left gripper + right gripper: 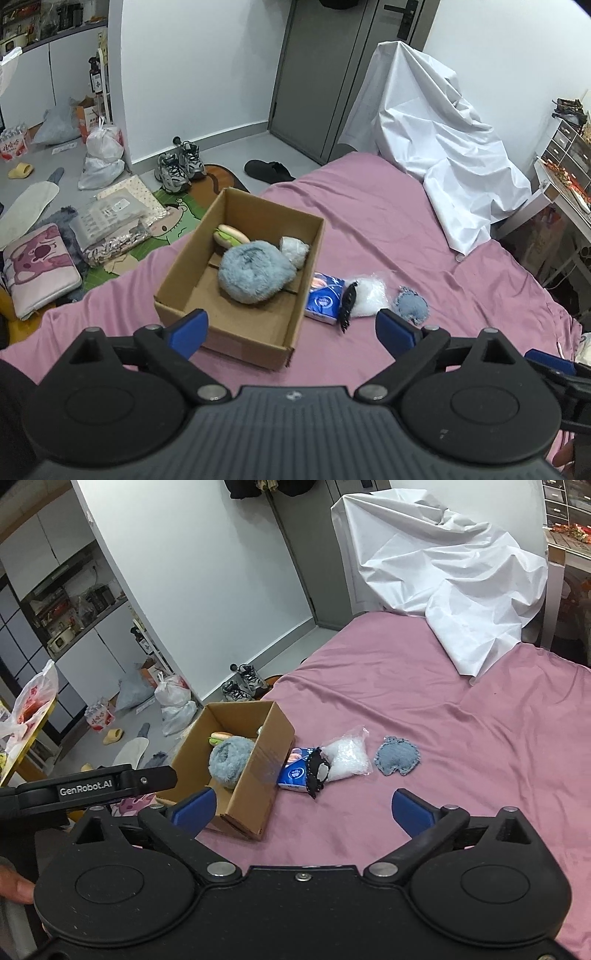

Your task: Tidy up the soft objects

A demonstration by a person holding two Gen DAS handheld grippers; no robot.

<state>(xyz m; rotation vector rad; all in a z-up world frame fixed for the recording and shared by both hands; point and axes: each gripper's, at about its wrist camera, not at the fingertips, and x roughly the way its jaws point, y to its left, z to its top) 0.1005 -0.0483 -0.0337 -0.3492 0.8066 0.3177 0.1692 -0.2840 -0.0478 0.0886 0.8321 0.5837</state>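
Observation:
A cardboard box (295,325) (255,775) sits on the pink bed sheet (461,288) (461,746). In it lie a fluffy grey-blue plush (255,273) (229,760), a hotdog toy (231,236) (219,736) and a white plush (294,251). To the right of the box lie a blue tissue pack (324,301) (293,773), a black lace piece (348,302) (317,771), a clear white bag (367,295) (347,758) and a denim-blue patch (412,306) (397,758). My left gripper (291,332) is open and empty, near the box's front. My right gripper (303,808) is open and empty.
A white sheet (436,147) (443,568) drapes over something at the bed's far end. The floor on the left holds shoes (179,166), bags (101,155), cushions (37,269) and a mat. A desk (565,184) stands at the right. The left gripper's arm (96,786) shows in the right wrist view.

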